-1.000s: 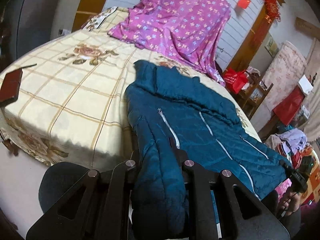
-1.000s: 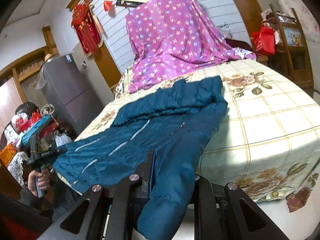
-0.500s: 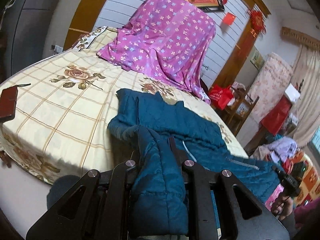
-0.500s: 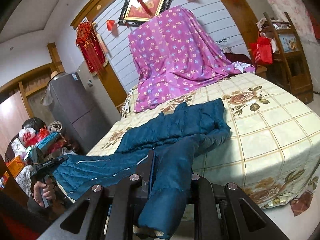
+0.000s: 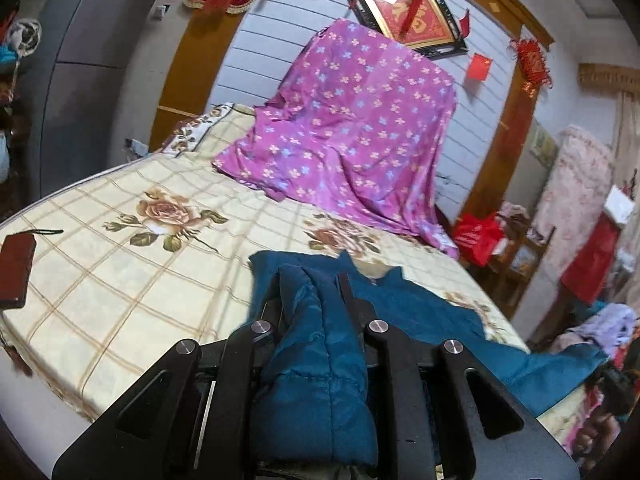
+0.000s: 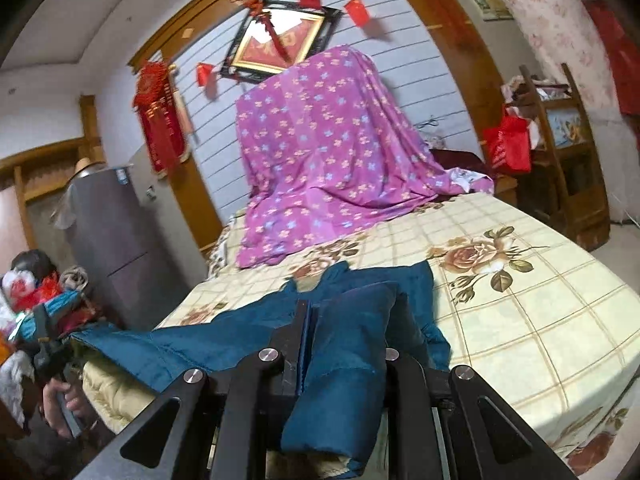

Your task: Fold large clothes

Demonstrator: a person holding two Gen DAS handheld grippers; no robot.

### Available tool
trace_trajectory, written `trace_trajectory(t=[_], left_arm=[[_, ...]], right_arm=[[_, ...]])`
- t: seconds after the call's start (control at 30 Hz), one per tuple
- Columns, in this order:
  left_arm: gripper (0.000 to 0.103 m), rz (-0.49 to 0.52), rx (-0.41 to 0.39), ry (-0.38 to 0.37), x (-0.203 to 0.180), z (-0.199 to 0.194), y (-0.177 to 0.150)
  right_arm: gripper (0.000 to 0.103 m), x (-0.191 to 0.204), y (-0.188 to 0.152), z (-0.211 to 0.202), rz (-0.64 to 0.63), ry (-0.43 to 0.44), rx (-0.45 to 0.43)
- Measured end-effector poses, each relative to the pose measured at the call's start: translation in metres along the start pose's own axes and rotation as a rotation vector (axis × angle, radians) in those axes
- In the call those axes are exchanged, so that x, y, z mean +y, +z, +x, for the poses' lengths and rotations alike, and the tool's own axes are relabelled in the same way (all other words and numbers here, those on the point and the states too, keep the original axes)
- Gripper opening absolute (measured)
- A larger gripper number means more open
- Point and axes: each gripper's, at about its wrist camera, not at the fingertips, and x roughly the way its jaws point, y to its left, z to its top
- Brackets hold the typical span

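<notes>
My left hand-held gripper (image 5: 316,300) is pinching a thick fold of the blue coat (image 5: 320,376). My right hand-held gripper (image 6: 352,320) is pinching another puffy fold of the same coat (image 6: 340,372). Both sets of jaws are squeezed tight on the cloth, and a lump of coat hangs down between the black arms in each view.

The rest of the coat is spread over the near edge of the bed (image 5: 120,280), stretched from one hand-held gripper to the other. Part of it lies flat on the checked sheet with the big roses (the sheet is pale yellow). One end droops off the side of the bed.

A purple cloth (image 5: 352,128) with little flowers covers something tall at the far end of the bed, well apart from the coat. A dark red flat thing (image 5: 16,264) lies on the bed near its left edge. I cannot tell what it is.
</notes>
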Motion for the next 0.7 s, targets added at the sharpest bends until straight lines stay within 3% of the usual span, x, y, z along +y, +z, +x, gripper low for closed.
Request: trace_trajectory(t=[0.27, 0.47, 0.7], left_arm=[[0.014, -0.056, 0.055, 0.067, 0.012, 0.095, 0.018], [0.014, -0.037, 0.041, 0.103, 0.003, 0.162, 0.057], [0.014, -0.021, 0.031, 0.15, -0.005, 0.235, 0.098]], right_arm=[[0.016, -0.018, 0.023, 0.081, 0.038, -0.062, 0.013], [0.015, -0.033, 0.06, 0.144, 0.079, -0.111, -0.016], [0.016, -0.054, 0.102, 0.216, 0.159, -0.102, -0.079]])
